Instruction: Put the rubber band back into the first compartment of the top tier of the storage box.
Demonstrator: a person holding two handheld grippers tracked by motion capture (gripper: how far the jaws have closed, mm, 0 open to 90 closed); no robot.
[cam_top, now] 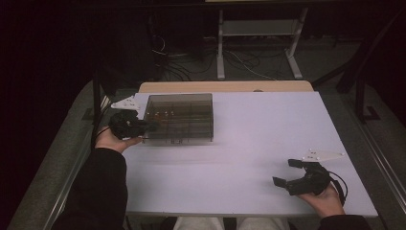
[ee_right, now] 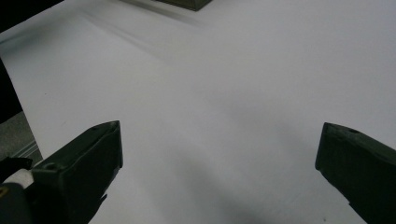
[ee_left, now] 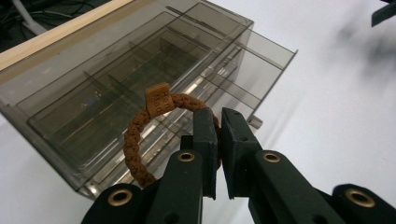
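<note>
A smoked clear organizer box point(cam_top: 179, 117) with divided compartments sits near the far left corner of the white counter point(cam_top: 249, 143), one drawer slid partly out toward the left tool point(ee_left: 218, 123), and it is the only thing close to that tool. The left tool, at the counter's left edge just beside the box, pinches a brown braided bracelet point(ee_left: 140, 135) with a small tag on top; the ring stands upright on edge, its opening facing the box. The right tool point(cam_top: 287, 172) rests near the counter's near right corner, spread wide over bare counter.
</note>
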